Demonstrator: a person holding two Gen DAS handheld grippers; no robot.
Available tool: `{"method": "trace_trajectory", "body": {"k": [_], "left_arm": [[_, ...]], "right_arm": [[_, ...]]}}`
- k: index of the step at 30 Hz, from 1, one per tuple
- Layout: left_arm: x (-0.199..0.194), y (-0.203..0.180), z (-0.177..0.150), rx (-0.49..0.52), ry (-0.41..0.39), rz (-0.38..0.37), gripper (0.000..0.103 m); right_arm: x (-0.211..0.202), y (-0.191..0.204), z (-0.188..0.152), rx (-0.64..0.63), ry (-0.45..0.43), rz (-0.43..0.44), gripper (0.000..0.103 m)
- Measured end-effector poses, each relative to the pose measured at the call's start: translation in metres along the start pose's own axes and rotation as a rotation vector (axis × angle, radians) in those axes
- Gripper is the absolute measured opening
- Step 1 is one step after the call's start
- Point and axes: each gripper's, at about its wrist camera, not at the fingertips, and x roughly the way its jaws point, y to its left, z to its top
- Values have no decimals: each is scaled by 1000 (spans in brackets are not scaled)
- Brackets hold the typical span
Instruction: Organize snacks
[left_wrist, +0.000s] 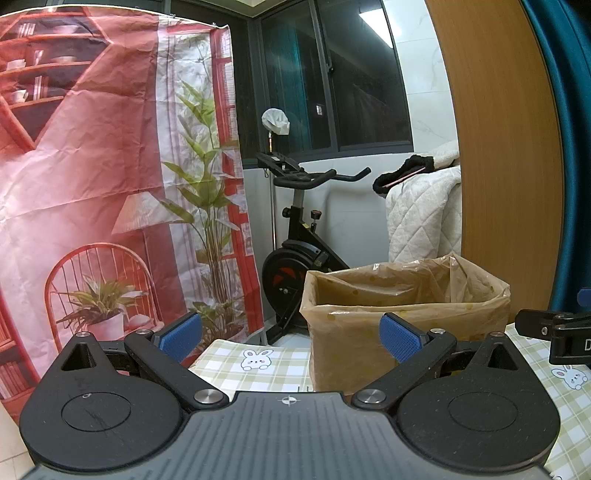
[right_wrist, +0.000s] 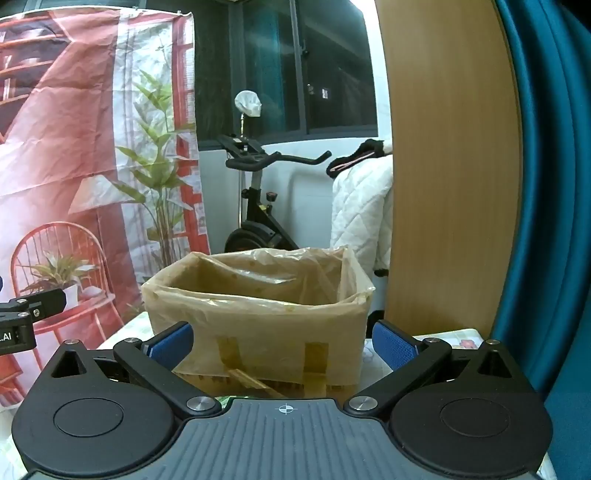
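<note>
A cardboard box lined with a translucent tan plastic bag (left_wrist: 406, 321) (right_wrist: 258, 325) stands on the table with its top open; its inside floor is hidden. In the left wrist view my left gripper (left_wrist: 291, 334) is open, empty, with the box ahead and to the right. In the right wrist view my right gripper (right_wrist: 282, 343) is open and empty, right in front of the box's near wall. The right gripper's side (left_wrist: 554, 328) shows at the left view's right edge. Part of the left gripper (right_wrist: 26, 314) shows at the right view's left edge. No snack is visible.
The table wears a green checked cloth with rabbit pictures (left_wrist: 255, 363). Behind it hang a red printed backdrop (left_wrist: 110, 184), an exercise bike (left_wrist: 299, 236) and a white quilt (left_wrist: 424, 214). A wooden panel (left_wrist: 506, 147) and a teal chair back (right_wrist: 546, 184) rise at the right.
</note>
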Motion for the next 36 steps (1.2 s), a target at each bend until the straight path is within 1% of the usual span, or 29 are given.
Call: {"method": "trace_trajectory", "body": {"k": [36], "left_arm": [[-1, 0, -4, -3, 9, -3, 103]], "right_arm": [[0, 0, -1, -1, 3, -2, 103]]}}
